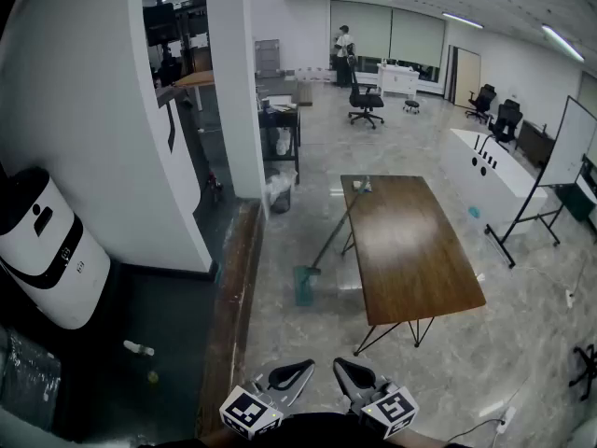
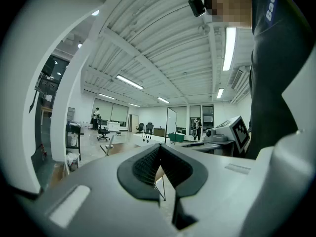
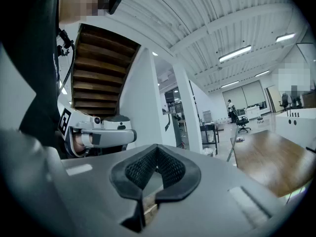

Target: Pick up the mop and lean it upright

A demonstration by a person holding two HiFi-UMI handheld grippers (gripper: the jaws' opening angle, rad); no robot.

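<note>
1. Closed and empty, my left gripper (image 1: 295, 373) and right gripper (image 1: 351, 375) sit side by side, pads meeting on nothing.
2. Well ahead of both, the mop (image 1: 328, 239) slants from its head on the floor up to the wooden table (image 1: 420, 250), its handle running away from me and rightward.
3. Neither gripper looks clearly nearer to it.
4. Only the head view shows the mop head; the right gripper view catches just the handle.

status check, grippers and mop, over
Left gripper and right gripper shut, empty. Mop slants against table, head on floor, well ahead. Nothing seen in the way.
</note>
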